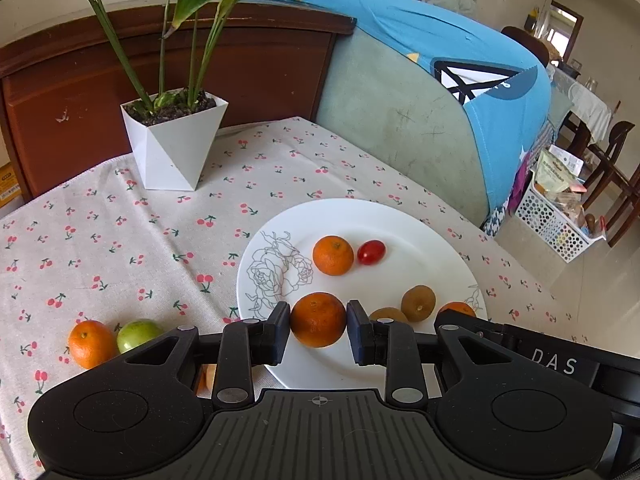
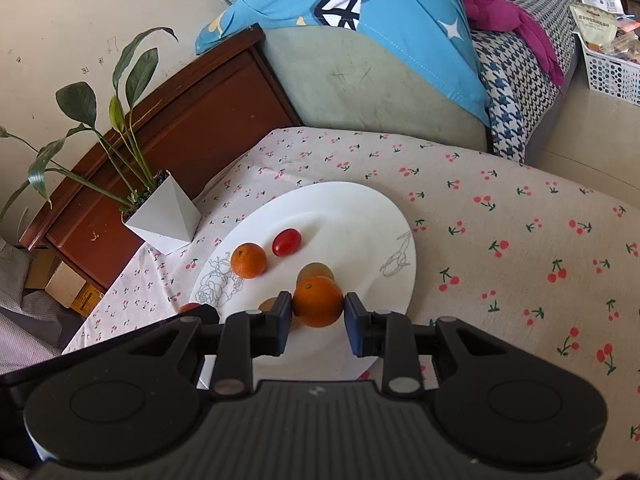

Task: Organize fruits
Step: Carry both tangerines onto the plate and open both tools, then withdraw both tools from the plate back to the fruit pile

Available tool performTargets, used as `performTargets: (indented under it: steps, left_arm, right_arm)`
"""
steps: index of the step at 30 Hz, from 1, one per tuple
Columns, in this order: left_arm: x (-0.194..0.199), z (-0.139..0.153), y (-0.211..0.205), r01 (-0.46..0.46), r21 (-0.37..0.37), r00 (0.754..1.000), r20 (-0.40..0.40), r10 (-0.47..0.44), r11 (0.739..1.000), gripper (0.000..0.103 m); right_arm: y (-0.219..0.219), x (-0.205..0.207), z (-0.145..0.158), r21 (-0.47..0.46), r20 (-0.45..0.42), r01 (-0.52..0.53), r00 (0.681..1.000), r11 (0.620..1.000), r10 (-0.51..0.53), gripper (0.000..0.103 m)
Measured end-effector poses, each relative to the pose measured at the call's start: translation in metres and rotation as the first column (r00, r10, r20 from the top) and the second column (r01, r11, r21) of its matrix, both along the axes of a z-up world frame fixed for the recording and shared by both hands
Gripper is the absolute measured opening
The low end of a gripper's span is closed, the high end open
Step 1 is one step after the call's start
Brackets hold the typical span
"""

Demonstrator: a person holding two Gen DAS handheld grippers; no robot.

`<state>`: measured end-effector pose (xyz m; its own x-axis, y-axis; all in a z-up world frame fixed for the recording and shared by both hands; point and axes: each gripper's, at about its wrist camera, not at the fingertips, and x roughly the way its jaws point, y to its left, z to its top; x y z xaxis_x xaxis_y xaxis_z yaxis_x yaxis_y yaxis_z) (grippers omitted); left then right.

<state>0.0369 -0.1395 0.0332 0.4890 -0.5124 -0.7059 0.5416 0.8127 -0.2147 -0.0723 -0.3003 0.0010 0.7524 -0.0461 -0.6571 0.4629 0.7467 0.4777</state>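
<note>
A white plate (image 1: pixel 360 216) with a line-drawn rose lies on the cherry-print cloth. My left gripper (image 1: pixel 318 322) is shut on an orange (image 1: pixel 318 320) just above the plate's near edge. On the plate are a second orange (image 1: pixel 333 255), a cherry tomato (image 1: pixel 371 252) and two kiwis (image 1: pixel 418 303). My right gripper (image 2: pixel 318 312) stands over the plate (image 2: pixel 360 208) with another orange (image 2: pixel 318 301) between its pads. That orange rests in front of a kiwi (image 2: pixel 316 270), and a sliver of gap shows at the right pad. An orange (image 1: pixel 90 343) and a green fruit (image 1: pixel 138 334) lie on the cloth to the left.
A white angular pot with a leafy plant (image 1: pixel 172 144) stands at the table's back left, before a brown wooden cabinet (image 1: pixel 80 80). A sofa arm under a blue cloth (image 1: pixel 440 60) borders the table's far right. A white perforated basket (image 1: pixel 552 224) sits on the floor.
</note>
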Motion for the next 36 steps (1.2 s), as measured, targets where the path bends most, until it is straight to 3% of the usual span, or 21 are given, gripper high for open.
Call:
performTargets:
  steps: [5,8,9,13,23,36]
  left_arm:
    - [0.0,0.003,-0.002,0.008,-0.012,1.0,0.001,-0.008,1.0,0.032]
    - [0.0,0.01,0.002,-0.001,-0.025,1.0,0.01,0.001,1.0,0.056]
    - [0.0,0.013,0.003,-0.009,-0.022,1.0,0.023,0.01,1.0,0.06]
    - [0.004,0.022,0.011,-0.033,-0.021,0.999,0.038,0.034,0.999,0.062]
    - [0.016,0.025,0.045,-0.112,-0.037,0.994,-0.001,0.112,0.993,0.064]
    - [0.029,0.033,0.111,-0.258,-0.07,0.966,-0.028,0.257,0.964,0.072]
  right_arm:
    - [-0.003,-0.004,0.005,0.006,0.042,0.021,0.999,1.0,-0.021,0.032]
    - [-0.003,-0.005,0.008,0.017,0.06,0.02,0.998,1.0,-0.021,0.033]
    - [-0.003,-0.005,0.009,0.016,0.066,0.017,0.998,1.0,-0.018,0.033]
    - [0.002,-0.005,0.012,0.017,0.083,-0.015,0.996,1.0,0.014,0.039]
    - [0.026,0.0,0.019,-0.035,0.118,-0.13,0.984,0.991,0.133,0.042]
    - [0.067,0.012,0.024,-0.075,0.123,-0.268,0.953,0.961,0.275,0.044]
